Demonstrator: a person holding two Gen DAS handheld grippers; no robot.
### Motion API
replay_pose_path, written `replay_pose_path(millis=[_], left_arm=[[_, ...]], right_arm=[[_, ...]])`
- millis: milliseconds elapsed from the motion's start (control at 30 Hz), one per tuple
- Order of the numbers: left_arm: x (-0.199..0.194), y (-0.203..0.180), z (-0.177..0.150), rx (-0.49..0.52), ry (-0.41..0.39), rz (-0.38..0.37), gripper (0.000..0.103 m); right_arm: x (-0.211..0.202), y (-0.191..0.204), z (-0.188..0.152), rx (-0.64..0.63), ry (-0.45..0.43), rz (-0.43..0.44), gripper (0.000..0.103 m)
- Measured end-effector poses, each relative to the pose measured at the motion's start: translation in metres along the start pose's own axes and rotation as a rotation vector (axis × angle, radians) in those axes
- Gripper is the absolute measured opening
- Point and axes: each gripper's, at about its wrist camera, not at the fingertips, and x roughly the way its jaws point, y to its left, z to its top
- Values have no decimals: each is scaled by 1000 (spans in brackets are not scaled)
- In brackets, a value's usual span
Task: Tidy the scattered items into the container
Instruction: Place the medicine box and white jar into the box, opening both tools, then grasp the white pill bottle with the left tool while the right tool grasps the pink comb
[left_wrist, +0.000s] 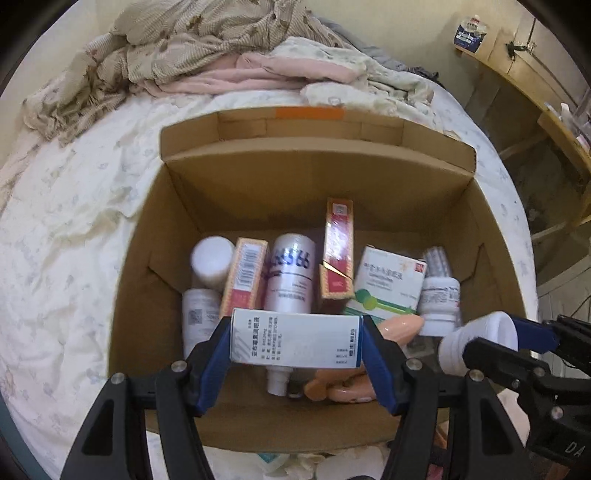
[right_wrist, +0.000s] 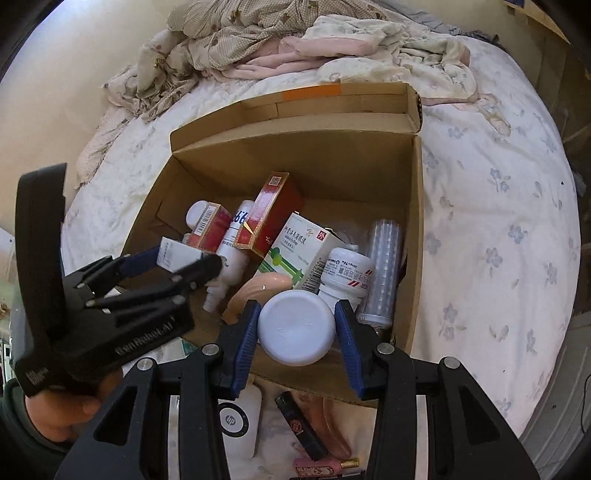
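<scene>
Black linkage arms and blue pads fill the foreground of both wrist views. Left gripper (left_wrist: 295, 341), jaws roughly half spread, clamped on a white carton with blue print (left_wrist: 295, 341), pads pressed to its two short ends, poised over the near edge of the cardboard box (left_wrist: 155, 236). Right gripper (right_wrist: 296, 328), jaws narrower, closed on a white round-capped bottle (right_wrist: 296, 326), cap facing the lens, also over the box's near rim. Gloveless hand (right_wrist: 62, 417) visible on the left tool's handle in the right wrist view.

Outside the box, just this side of the near wall on the bedsheet (right_wrist: 498, 240): a white device with a round logo (right_wrist: 236, 421), a black lighter (right_wrist: 299, 424), a small pink item with a gold cap (right_wrist: 325, 466).

Inside, crowded across the floor: a peach-coloured plastic piece (left_wrist: 400, 326), a white spray bottle with blue numerals (left_wrist: 290, 275), two red-and-gold cartons (left_wrist: 336, 251) (left_wrist: 243, 275), a white-and-green medicine box (left_wrist: 388, 284), a small white pill bottle (left_wrist: 439, 295), a clear ribbed tube (right_wrist: 384, 266) against the right wall, two more white bottles (left_wrist: 210, 258) (left_wrist: 197, 314) at the left. Bare cardboard showing at the far end and along the near wall; flaps upright all round, an orange tape strip (left_wrist: 310, 112) on the far flap.

Beyond, rumpled bedding (left_wrist: 207, 59) heaped at the head of the bed; wooden shelving (left_wrist: 535, 96) to the right.
</scene>
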Motion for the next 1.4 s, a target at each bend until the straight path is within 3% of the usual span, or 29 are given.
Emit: replay_pose_path(millis=[100, 133, 200, 233, 300, 400, 567, 700, 867, 1100, 1233, 1400], left_arm=[[1, 4, 1, -29, 22, -39, 73], [0, 5, 2, -35, 23, -43, 76], [-3, 8, 2, -49, 16, -53, 79], [-4, 11, 2, -57, 21, -49, 79], [-5, 13, 2, -68, 50, -33, 79], [-13, 18, 2, -89, 51, -76, 79], [-50, 28, -1, -114, -29, -109, 79], [-81, 44, -23, -151, -97, -158, 79], [-98, 67, -62, -136, -100, -169, 79], [-82, 109, -109, -239, -26, -149, 79], [-65, 122, -123, -285, 37, -147, 79], [-46, 132, -135, -339, 83, -136, 79]], right_arm=[[-1, 0, 1, 9, 4, 4, 49], [0, 0, 1, 13, 11, -6, 54], [-1, -1, 1, 20, 7, -15, 75], [-3, -1, 1, 25, 5, -15, 76], [-5, 0, 2, 31, -1, -4, 76], [-11, 1, 5, 30, -22, -7, 76], [-17, -2, 6, 44, -43, -7, 76], [-25, -9, 5, 79, -64, -12, 76], [-47, -19, -2, 155, -190, -93, 76], [-48, -32, -11, 250, -199, -74, 76], [-54, -41, -21, 252, -208, -172, 76], [-66, -64, -36, 324, -204, -172, 76]])
